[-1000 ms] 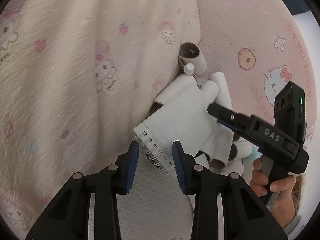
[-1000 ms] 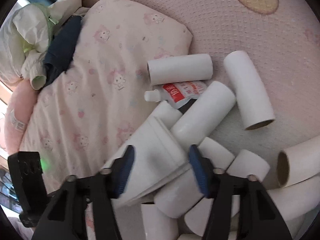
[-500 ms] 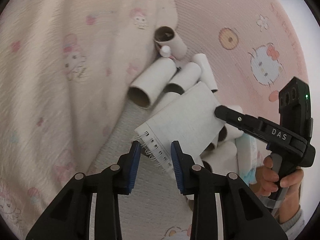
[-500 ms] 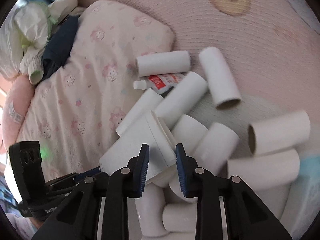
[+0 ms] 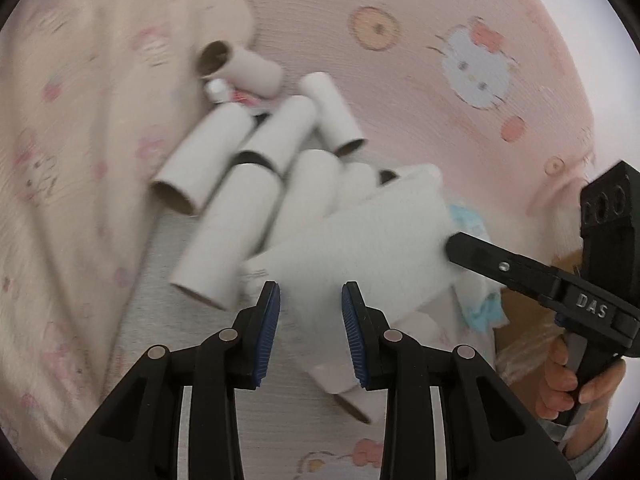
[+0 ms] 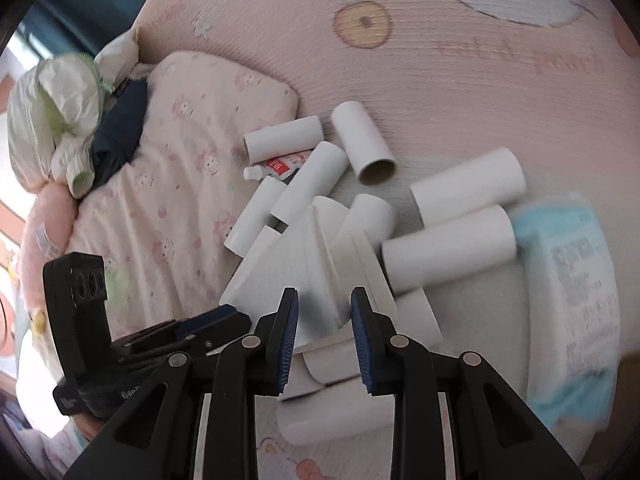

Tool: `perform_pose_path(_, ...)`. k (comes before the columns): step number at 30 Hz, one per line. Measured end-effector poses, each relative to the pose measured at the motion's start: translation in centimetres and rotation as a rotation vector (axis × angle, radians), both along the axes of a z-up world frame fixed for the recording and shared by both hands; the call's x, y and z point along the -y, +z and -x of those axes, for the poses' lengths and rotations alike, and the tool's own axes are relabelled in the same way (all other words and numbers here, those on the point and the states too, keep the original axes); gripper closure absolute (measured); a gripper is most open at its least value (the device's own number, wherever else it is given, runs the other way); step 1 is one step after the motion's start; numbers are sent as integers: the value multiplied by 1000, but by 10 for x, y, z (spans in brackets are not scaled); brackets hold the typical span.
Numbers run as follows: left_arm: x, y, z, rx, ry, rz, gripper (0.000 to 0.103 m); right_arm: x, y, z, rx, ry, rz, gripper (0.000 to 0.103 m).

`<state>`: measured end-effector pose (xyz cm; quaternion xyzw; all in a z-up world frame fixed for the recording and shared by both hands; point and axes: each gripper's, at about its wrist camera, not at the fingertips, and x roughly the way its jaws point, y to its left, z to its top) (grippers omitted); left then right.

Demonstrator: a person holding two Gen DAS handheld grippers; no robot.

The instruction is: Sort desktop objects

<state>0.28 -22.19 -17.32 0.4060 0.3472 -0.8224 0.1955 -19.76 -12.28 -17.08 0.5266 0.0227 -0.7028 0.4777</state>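
White cardboard tubes (image 6: pixel 464 190) lie heaped on a pink cartoon-print blanket (image 6: pixel 460 80), with a small red-labelled tube (image 6: pixel 280 166) wedged among them and a blue-and-white tissue pack (image 6: pixel 572 272) beside (blurred). A patterned pillow (image 6: pixel 192 176) borders the heap – crumpled clothes (image 6: pixel 76 120) beyond. Both grippers pinch the white notebook (image 5: pixel 368 240) above the tubes: the left gripper (image 5: pixel 310 328) at its near edge, the right gripper (image 6: pixel 324 336) at the opposite corner, its jaws having just closed.
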Motion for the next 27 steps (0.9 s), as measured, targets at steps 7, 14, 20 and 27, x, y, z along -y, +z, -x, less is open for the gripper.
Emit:
perform_pose_path(7, -29, 3, 14, 74, -81, 106, 67, -17, -11, 3, 24, -63, -18, 79)
perform_pose_path(14, 0, 13, 1, 54, -39, 107, 59, -25, -15, -13, -21, -84, -87, 78)
perform_pose_path(20, 30, 17, -3, 24, -10, 111, 66, -17, -18, -27, -109, -53, -178, 78)
perform_pose_path(27, 50, 8, 6, 33, 39, 76, 91, -10, -24, -27, -129, -53, -227, 78)
